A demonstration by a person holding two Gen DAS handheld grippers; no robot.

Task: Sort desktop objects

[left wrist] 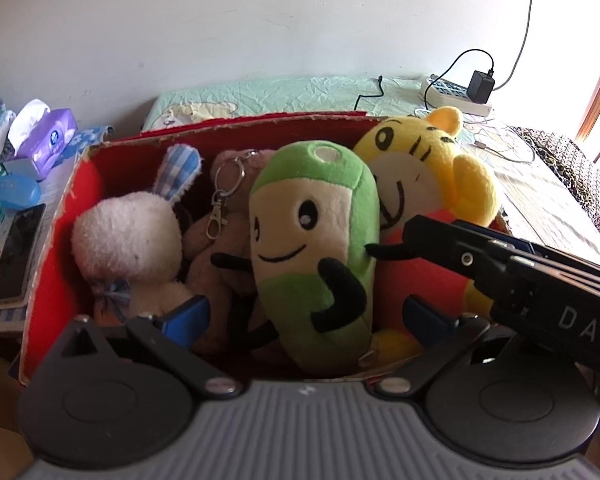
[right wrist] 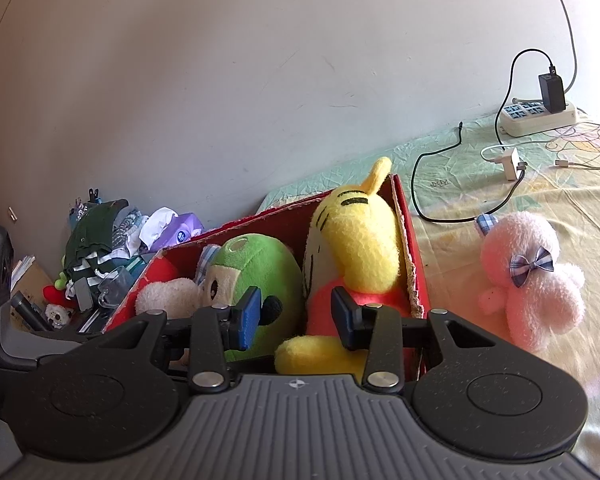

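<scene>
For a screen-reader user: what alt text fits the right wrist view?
A red box packed with green, yellow and white plush toys sits before the open right gripper; a pink plush lies outside.

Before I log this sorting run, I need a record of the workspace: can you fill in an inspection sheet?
Surface: pale green and yellow sheet, creased.
Job's things: red box holding green plush, yellow plush, white bunny and brown plush; pink plush lies outside on the sheet.
Clutter: purple tissue pack, black phone, clothes pile.
Grippers: left gripper open around the green plush; right gripper open, empty.
Cables: black cable, white cable, power strip.
Surroundings: white wall.
</scene>
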